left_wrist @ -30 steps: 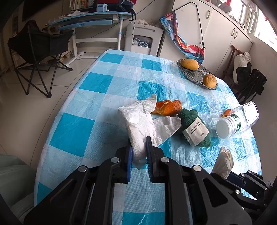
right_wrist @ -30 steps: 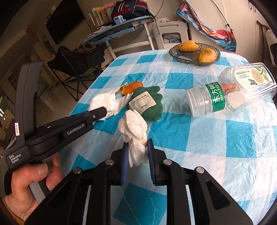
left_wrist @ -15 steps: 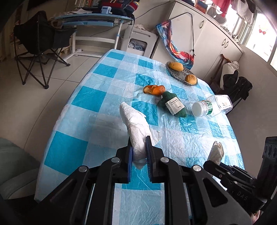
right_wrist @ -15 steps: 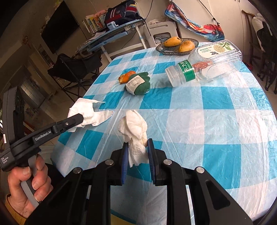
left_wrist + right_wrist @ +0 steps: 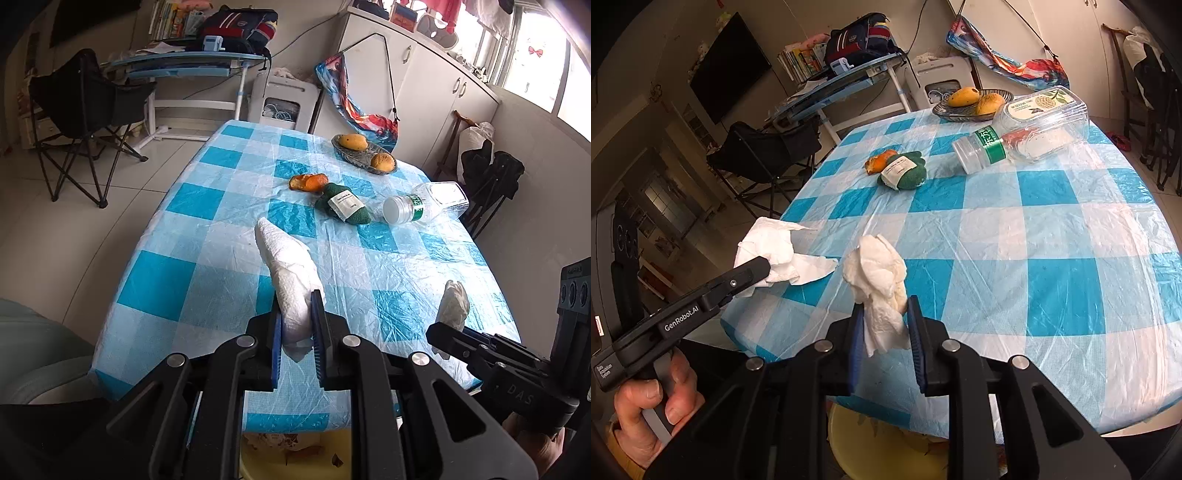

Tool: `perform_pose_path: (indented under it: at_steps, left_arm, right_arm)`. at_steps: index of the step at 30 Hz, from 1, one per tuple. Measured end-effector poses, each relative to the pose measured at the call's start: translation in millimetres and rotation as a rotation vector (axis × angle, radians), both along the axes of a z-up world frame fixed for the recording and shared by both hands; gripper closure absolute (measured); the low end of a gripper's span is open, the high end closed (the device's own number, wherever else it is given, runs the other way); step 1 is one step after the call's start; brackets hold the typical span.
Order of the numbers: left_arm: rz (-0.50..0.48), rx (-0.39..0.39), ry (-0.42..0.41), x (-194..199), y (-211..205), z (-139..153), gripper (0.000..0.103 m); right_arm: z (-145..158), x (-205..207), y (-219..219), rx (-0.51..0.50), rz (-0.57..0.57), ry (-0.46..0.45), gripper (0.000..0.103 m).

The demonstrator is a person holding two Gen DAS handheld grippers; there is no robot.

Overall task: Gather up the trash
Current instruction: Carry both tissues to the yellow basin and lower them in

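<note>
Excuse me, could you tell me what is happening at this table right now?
A person is clearing trash with two handheld grippers. The left gripper is clamped on a white paper towel, and the right gripper has a crumpled tissue between jaws that are just opening, above a yellow bin at the table edge. An orange peel, a green sponge and a plastic bottle remain on it.

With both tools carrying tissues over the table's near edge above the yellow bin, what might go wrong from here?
1. The right tool is opening with its crumpled tissue between the pads; only part of the yellow bin shows below, so the tissue may miss it.
2. The left tool grips its paper towel by one end; the long free end could snag the table edge.
</note>
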State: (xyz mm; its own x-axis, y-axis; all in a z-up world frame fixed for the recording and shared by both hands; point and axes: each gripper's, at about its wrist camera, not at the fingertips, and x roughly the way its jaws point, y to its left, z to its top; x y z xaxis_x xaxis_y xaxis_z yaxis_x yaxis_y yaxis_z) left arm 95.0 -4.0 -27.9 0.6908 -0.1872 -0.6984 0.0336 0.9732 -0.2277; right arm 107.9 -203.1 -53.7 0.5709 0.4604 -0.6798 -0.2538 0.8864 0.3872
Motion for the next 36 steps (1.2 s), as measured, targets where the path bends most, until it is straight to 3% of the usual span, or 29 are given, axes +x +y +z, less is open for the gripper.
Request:
perform_pose_path:
  at_steps: [22, 36]
  left_arm:
    - [-0.068, 0.059, -0.046, -76, -18, 7, 0.089]
    - [-0.101, 0.054, -0.015, -102, -19, 4, 0.089]
  right_arm:
    - [1, -58, 8, -0.022, 0.041, -0.027, 0.078]
    - [-10, -77, 21, -0.067, 0.076, -0.001, 0.078]
